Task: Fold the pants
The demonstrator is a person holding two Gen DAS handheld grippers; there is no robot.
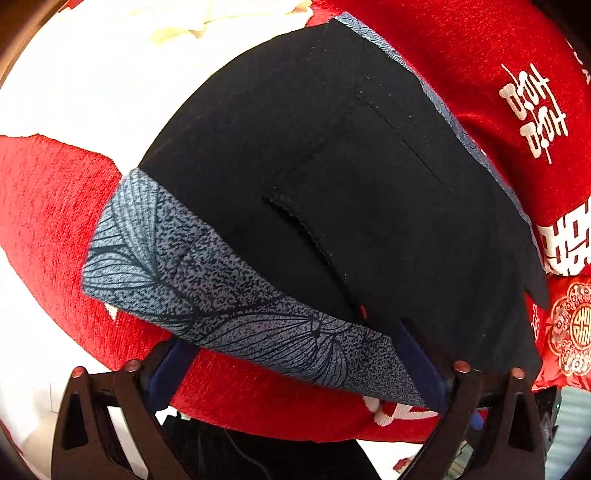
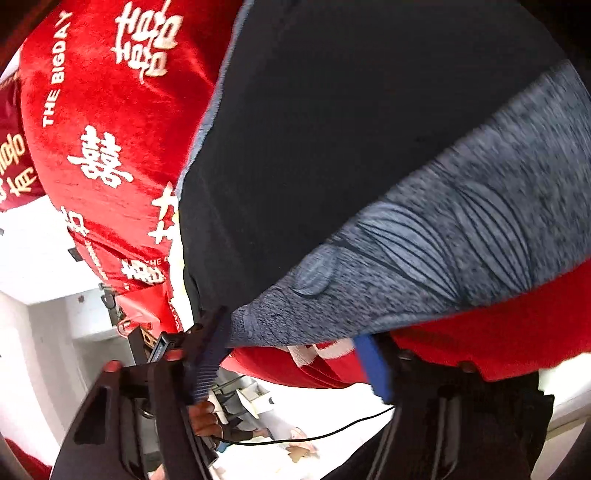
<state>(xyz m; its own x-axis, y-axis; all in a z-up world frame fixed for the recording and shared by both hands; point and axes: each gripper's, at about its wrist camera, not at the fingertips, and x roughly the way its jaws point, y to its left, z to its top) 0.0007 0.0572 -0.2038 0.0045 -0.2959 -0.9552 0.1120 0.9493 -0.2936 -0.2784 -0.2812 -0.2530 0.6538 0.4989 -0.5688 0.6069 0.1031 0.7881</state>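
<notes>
Dark navy pants (image 1: 332, 166) lie spread on a red blanket (image 1: 48, 206) printed with white characters. A grey-blue leaf-patterned band (image 1: 207, 288) runs along the pants' near edge. My left gripper (image 1: 295, 339) points down at that band with its blue pads (image 1: 173, 369) wide apart; the band's edge lies between them, not squeezed. In the right wrist view the same band (image 2: 461, 236) ends in a corner between the blue pads (image 2: 373, 365) of my right gripper (image 2: 291, 328), which stands partly open with the cloth loose in the gap.
A cream cloth (image 1: 221, 22) lies beyond the pants on a white surface (image 1: 92, 85). A red packet with gold ornament (image 1: 569, 332) sits at the right. Below the blanket's edge hang a black cable (image 2: 314, 432) and a person's hand (image 2: 203, 413).
</notes>
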